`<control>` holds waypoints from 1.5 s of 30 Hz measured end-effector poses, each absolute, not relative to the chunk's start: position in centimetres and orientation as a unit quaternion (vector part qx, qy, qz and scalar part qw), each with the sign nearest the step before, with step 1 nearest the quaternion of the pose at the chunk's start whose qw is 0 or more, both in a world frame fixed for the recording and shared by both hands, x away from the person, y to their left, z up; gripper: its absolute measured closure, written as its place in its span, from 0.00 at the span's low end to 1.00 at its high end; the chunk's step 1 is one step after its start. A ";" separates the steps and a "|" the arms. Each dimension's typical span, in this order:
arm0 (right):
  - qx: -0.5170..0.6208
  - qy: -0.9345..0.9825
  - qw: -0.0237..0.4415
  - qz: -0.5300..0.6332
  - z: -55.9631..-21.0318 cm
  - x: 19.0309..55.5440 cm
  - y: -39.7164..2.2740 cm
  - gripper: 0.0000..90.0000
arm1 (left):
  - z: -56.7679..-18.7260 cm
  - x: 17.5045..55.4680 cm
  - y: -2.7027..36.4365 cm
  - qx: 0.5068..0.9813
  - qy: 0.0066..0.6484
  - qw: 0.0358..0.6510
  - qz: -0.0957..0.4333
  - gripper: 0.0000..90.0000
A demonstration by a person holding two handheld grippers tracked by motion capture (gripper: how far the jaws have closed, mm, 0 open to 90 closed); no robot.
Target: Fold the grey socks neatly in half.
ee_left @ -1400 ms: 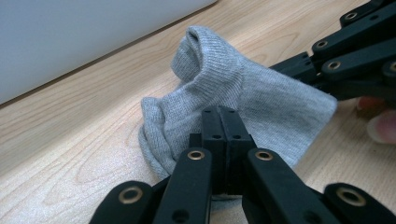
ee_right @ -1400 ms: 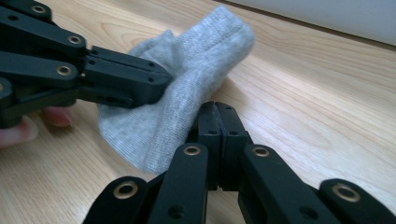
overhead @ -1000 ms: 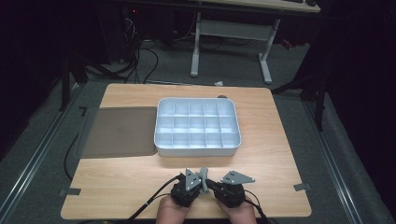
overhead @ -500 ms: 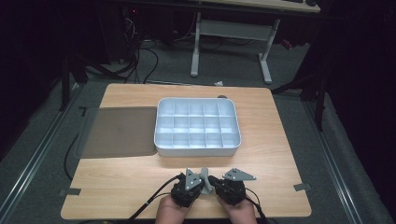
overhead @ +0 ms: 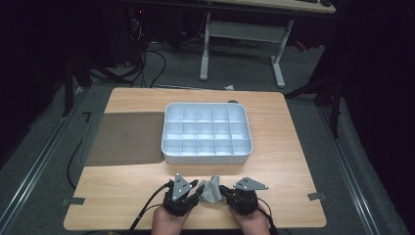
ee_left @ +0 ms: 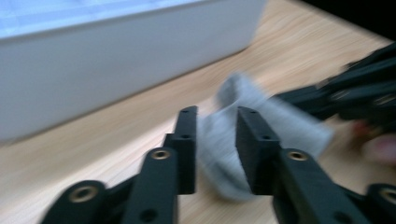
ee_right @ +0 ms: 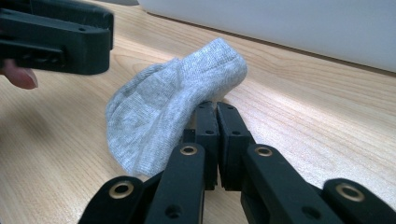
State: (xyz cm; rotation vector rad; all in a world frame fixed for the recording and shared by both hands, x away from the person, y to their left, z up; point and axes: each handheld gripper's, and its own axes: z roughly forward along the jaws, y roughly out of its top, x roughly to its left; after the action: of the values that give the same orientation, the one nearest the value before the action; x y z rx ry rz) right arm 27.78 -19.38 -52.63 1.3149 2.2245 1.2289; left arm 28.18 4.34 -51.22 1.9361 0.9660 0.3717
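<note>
Two hands at the wooden worktop's (overhead: pixel 122 196) near edge bring their tools together over a grey sock (overhead: pixel 211 190). Right tool (ee_right: pixel 216 108) pinches the sock's edge, jaws closed. Left tool (ee_left: pixel 215 122) (blurred) has just been opening, sock between its parted jaws. Beyond sit a white compartment tray (overhead: pixel 207 155), dark mat (overhead: pixel 125 139), dim floor.

High view looking down over table (overhead: pixel 122 196), both claw views close, low, sharing grey sock (overhead: pixel 211 190)
</note>
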 end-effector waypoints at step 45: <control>0.441 0.763 0.157 0.446 -51.9 27.0 -19.9 0.98 | -52.7 28.5 -1.9 0.853 0.318 0.396 0.123 1.00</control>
State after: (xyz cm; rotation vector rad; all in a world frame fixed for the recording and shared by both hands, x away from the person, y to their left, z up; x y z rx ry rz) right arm 27.00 -19.88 -51.91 1.2629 2.1816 1.2760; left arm 28.49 -1.86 -52.73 2.1616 0.8058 0.3129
